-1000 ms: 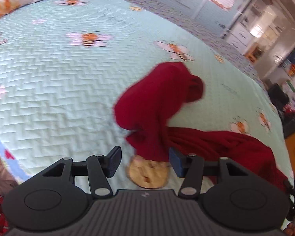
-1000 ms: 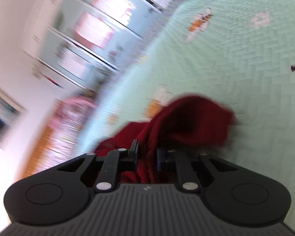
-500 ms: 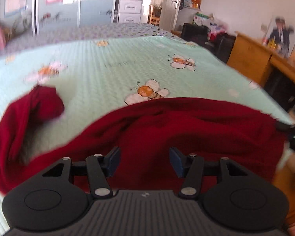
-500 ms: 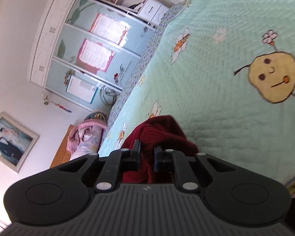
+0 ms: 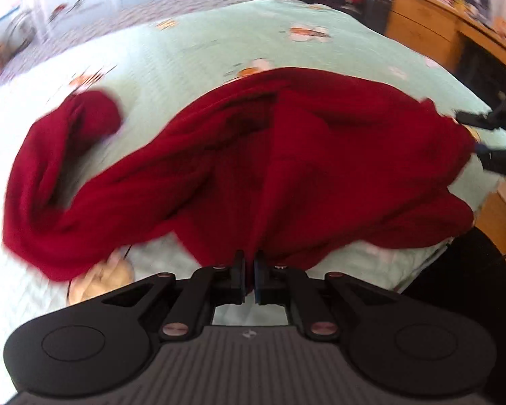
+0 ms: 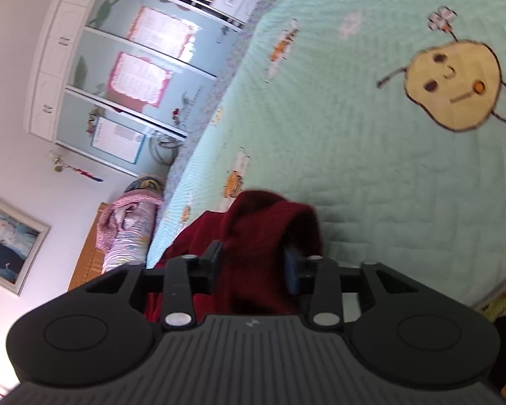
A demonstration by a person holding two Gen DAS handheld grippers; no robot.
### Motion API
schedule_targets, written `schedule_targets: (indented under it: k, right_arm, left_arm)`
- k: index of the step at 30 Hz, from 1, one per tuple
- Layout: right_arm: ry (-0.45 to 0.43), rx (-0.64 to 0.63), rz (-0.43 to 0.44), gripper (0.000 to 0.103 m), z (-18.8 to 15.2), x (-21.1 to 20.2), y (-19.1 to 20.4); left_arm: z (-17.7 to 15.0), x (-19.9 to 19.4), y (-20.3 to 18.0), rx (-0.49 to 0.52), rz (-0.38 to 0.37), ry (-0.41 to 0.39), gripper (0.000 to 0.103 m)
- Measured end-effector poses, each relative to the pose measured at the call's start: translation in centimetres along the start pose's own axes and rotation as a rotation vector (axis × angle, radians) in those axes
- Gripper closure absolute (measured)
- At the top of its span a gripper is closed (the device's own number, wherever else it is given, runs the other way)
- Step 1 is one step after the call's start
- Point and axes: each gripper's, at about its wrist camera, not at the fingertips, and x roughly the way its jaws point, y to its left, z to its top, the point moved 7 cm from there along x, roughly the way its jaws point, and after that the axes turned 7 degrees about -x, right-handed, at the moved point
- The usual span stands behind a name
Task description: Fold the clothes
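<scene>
Gripping the near edge of a dark red sweater (image 5: 286, 155), your left gripper (image 5: 249, 275) has its jaws pinched nearly together on a fold of the knit. You see the garment sprawled in a rumpled band across the mint-green quilted bedspread (image 5: 192, 54), one sleeve (image 5: 67, 135) curling away to the left, its near hem hanging toward the edge of the bed. A yellow cartoon patch (image 5: 97, 278) on the bedspread peeks out beside the left jaw. At the right edge of the left wrist view your right gripper (image 5: 489, 135) meets the sweater's far end. Seen from its own camera, that right gripper (image 6: 253, 266) has its jaws opening, spread well apart with a bunched hump of red knit between them. A wardrobe (image 6: 128, 77) lines the wall beyond the bed.
</scene>
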Motion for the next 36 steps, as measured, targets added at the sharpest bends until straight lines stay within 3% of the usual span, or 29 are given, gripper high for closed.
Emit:
schedule_targets:
  k: [4, 8, 13, 18, 23, 26, 28, 31, 36]
  right_arm:
    - [0.032, 0.006, -0.021, 0.048, -0.6, 0.6, 0.1]
    - [0.020, 0.007, -0.045, 0.039, -0.5, 0.0, 0.0]
    - [-0.002, 0.086, -0.030, 0.038, 0.3, -0.5, -1.1]
    - [0.034, 0.148, 0.043, 0.036, 0.5, 1.8, -0.7]
    - [0.020, 0.092, 0.134, 0.041, 1.7, 3.8, 1.7]
    - [0.000, 0.153, 0.279, 0.041, 2.7, 4.1, 3.4]
    - [-0.044, 0.224, 0.427, 0.041, 3.7, 3.3, 4.6]
    - [-0.141, 0.239, 0.548, 0.041, 5.7, 0.9, 6.0]
    - [-0.250, 0.211, 0.485, 0.041, 9.2, -1.4, 5.3]
  left_arm:
    - [0.3, 0.1, 0.0, -0.037, 0.009, -0.008, 0.099]
    - [0.9, -0.1, -0.2, -0.039, 0.038, -0.012, 0.094]
    - [1.1, -1.9, 0.3, -0.062, 0.023, -0.036, 0.063]
    - [1.8, -4.2, 1.5, -0.153, -0.017, -0.076, 0.059]
    - [2.6, -5.3, 1.2, -0.195, -0.060, -0.093, 0.055]
    - [2.6, -5.4, 0.2, -0.175, -0.068, -0.089, 0.054]
    - [2.5, -5.3, -0.4, -0.159, -0.075, -0.075, 0.051]
    - [2.2, -5.0, -1.2, -0.138, -0.087, -0.058, 0.050]
    - [2.2, -4.6, -2.0, -0.145, -0.109, -0.052, 0.049]
